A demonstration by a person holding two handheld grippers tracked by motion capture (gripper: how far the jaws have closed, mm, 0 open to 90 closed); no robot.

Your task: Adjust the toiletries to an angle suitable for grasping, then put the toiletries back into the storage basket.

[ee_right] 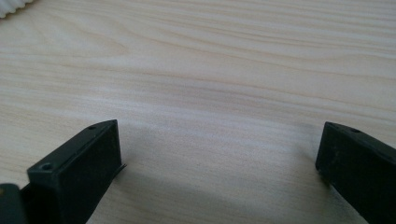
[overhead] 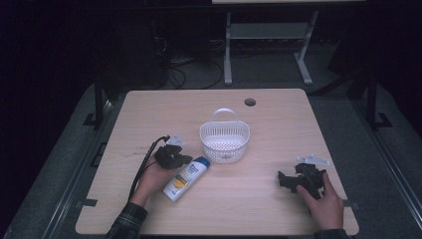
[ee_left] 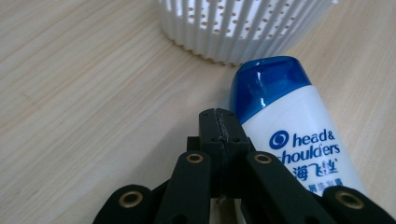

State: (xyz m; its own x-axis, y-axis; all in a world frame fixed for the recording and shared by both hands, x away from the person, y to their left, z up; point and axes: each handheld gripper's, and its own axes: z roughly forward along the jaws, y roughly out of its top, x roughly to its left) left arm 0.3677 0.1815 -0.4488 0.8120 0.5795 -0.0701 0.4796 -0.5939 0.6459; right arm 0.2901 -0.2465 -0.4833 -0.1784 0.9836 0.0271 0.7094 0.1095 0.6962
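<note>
The shampoo bottle (ee_left: 299, 154) lies on the table (overhead: 259, 199) just beside the white slotted basket (overhead: 225, 138). The left tongs (ee_left: 218, 122), pressed together and empty, sit alongside it and could roll it away. The right tongs (ee_right: 217, 154) stand apart, well away.

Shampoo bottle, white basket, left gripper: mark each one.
shampoo bottle (ee_left: 299, 121), left gripper view, white body below the blue cap
white basket (overhead: 225, 130), high view, slatted front wall
left gripper (ee_left: 223, 128), left gripper view, closed jaw tips

From above I look down on the table (overhead: 249, 199); my 2 gripper cameras skim it closely, both catching the basket (ee_left: 243, 28).
</note>
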